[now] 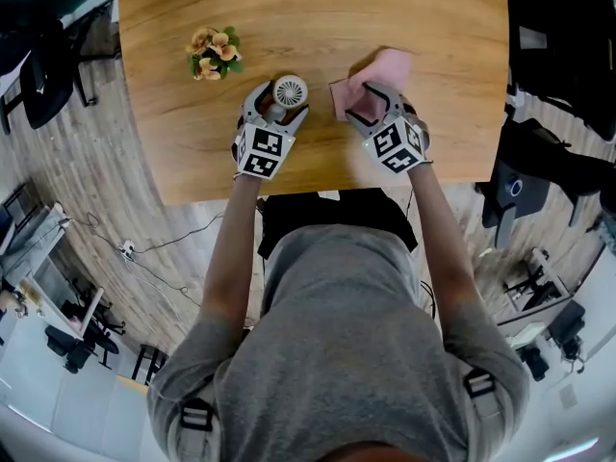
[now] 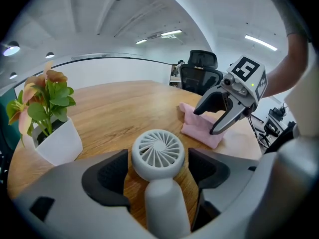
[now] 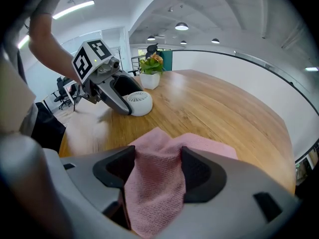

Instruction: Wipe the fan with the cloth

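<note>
- Two grey hand-held grippers are low over the light wooden table (image 1: 385,8), near its 6 o'clock edge in the head view.
- The left gripper (image 1: 279,106) has its jaws spread wide. The small white handheld fan with a round slatted head (image 1: 290,92) sits between them.
- A gap shows on either side of the fan's head, so the black pads do not press on it.
- In the left gripper view the fan's handle runs back toward 6 o'clock, under the gripper's body.
- The right gripper (image 1: 366,104) pinches the pink woven cloth (image 1: 387,65). A raised fold fills the space between its two pads, and the rest of the cloth spreads on the wood toward 12 o'clock.
- The cloth lies at 3 o'clock from the fan, near it but apart.
- A small plant with peach flowers and green leaves in a white pot (image 1: 214,53) stands at 10 o'clock from the fan, clear of both grippers.
- A black office chair (image 2: 199,66) stands beyond the table's far edge in the left gripper view.
</note>
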A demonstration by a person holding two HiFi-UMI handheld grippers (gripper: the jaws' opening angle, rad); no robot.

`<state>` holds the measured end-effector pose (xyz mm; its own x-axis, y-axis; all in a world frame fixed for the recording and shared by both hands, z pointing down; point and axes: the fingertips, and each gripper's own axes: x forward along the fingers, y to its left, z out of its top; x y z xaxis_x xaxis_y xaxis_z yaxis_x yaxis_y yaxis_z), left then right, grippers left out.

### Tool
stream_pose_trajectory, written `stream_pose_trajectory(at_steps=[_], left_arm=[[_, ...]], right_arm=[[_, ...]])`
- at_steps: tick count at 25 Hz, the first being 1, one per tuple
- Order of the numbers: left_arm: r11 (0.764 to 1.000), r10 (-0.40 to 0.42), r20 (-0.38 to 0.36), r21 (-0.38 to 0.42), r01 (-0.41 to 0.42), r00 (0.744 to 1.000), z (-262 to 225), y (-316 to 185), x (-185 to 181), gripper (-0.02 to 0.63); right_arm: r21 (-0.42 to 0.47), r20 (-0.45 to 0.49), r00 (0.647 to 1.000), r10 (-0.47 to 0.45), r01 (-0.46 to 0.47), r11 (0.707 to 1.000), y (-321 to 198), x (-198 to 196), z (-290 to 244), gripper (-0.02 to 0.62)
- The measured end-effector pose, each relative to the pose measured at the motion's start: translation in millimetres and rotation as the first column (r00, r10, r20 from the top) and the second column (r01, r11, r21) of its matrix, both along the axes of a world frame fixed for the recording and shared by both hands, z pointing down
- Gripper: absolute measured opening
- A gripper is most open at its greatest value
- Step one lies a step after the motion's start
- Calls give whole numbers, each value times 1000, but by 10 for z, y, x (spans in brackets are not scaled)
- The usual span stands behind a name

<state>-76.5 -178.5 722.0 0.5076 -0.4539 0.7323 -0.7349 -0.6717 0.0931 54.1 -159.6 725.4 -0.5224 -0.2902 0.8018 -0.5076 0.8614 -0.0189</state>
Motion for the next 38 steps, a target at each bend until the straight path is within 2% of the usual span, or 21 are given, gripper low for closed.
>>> stream_pose_trajectory(at_steps=[5, 7, 9, 10, 15, 17, 19, 22, 25, 26, 27, 28, 30, 33, 36, 38], left_arm=[[1000, 8, 3, 2, -8, 1000, 27, 2, 40, 371], [1000, 7, 4, 2, -7, 1000, 41, -11, 46, 370], [1000, 10, 9, 0, -10, 1000, 66, -21, 46, 370], [1000, 11, 12, -3, -11, 1000, 82, -23, 45, 370], [1000, 6, 11, -15, -6, 1000, 106, -23, 45, 368], [1000, 4, 7, -14, -4, 1000, 108, -20, 43, 368], [1000, 3, 10, -12, -3, 1000, 117, -16, 36, 368], [1000, 2, 15, -9, -2, 1000, 114, -15, 35, 368], [1000, 0, 13, -7, 0, 1000, 122, -9, 34, 368], [1000, -1, 13, -5, 2, 1000, 121, -9, 34, 368], [1000, -2, 13, -4, 2, 1000, 119, -9, 34, 368], [1000, -3, 14, -2, 3, 1000, 119, -9, 33, 368], [1000, -4, 15, 0, 4, 1000, 121, -11, 30, 368], [1000, -1, 12, 2, 1, 1000, 119, -16, 38, 368], [1000, -2, 15, 10, 2, 1000, 120, -24, 31, 368], [1000, -4, 16, 11, 4, 1000, 121, -25, 34, 368]], right_arm=[[3, -58, 998, -25, 25, 1000, 20, -12, 109, 279], [5, -69, 997, -29, 30, 1000, 19, -22, 121, 217], [18, -75, 997, -28, 29, 999, 4, -33, 98, 78], [24, -70, 997, -28, 29, 999, 0, -43, 74, 32], [14, 45, 999, -29, 28, 1000, 7, -168, -164, 23], [-5, 147, 989, -18, 19, 1000, 2, -254, -313, 21], [-63, 314, 949, 16, 4, 998, -3, -370, -528, 20], [-165, 529, 845, 82, 8, 986, 10, -464, -828, 20], [-254, 663, 729, 171, 3, 967, -12, -455, -1023, 20], [-277, 673, 711, 205, -15, 961, -36, -422, -1015, 20], [-291, 660, 714, 234, -44, 956, -64, -374, -955, 20], [-297, 630, 733, 258, -80, 951, -89, -315, -852, 20], [-283, 544, 790, 283, -144, 948, -115, -183, -603, 20], [-187, 388, 887, 252, -192, 963, -99, -22, -331, 20], [-83, 249, 953, 175, -160, 984, -57, -16, -207, 22], [-8, 141, 987, 75, -74, 997, 1, -55, -126, 41]])
